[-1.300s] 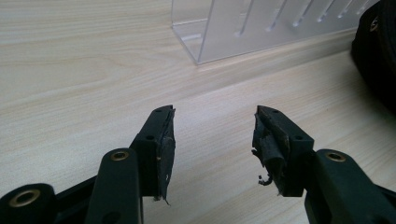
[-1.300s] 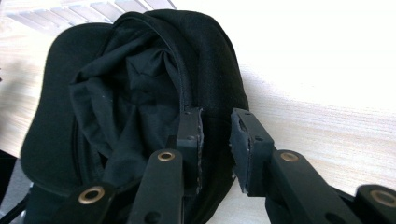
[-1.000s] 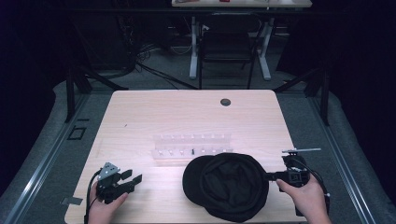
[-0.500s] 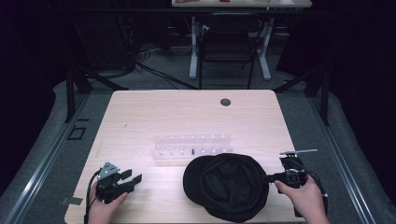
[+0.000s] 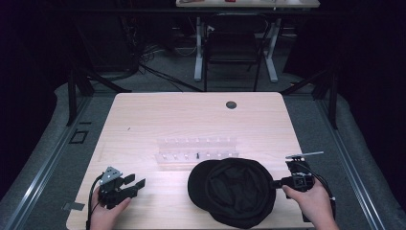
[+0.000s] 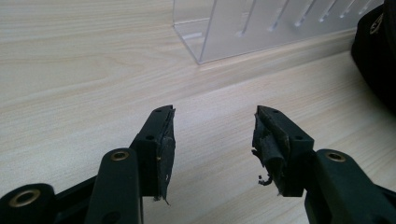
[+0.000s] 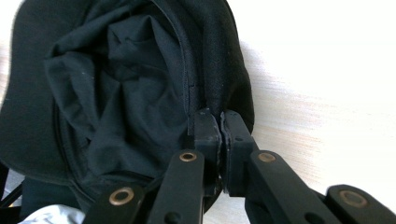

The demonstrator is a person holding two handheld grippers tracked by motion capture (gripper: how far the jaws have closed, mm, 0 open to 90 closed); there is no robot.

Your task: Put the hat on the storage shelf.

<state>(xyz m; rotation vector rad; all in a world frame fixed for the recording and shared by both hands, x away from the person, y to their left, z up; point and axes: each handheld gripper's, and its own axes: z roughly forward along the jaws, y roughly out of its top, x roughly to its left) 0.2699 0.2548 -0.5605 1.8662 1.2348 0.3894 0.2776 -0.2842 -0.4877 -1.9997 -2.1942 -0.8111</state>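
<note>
1. A pale wooden surface (image 5: 201, 124) carries a black cap (image 5: 233, 190) near its front edge, right of centre, lying upside down with its hollow facing up.
2. The cap's brim points left toward the left gripper; its crumpled lining shows in the right gripper view.
3. The right gripper (image 5: 279, 182) is held by a hand (image 5: 311, 201) at the front right corner, and its jaws are clenched on the cap's right edge.
4. In the right gripper view (image 7: 219, 140) the two jaws are pressed nearly together, pinching the rim of the cap (image 7: 140, 93) between them.
5. The left gripper (image 5: 135, 183) rests near the front left corner, held by the left hand (image 5: 107, 211), its jaws pointing right toward the cap but well apart from it.
6. In the left gripper view (image 6: 212, 140) the jaws stand wide, released, with bare wood between them and nothing held.
7. A clear rack (image 5: 197, 150) with a row of slots sits just behind the cap, near the middle of the surface; its corner (image 6: 261, 23) appears ahead of the left gripper.
8. A small dark round hole (image 5: 231, 104) lies near the far edge.
9. A chair (image 5: 232, 48) stands on the floor beyond the surface.
</note>
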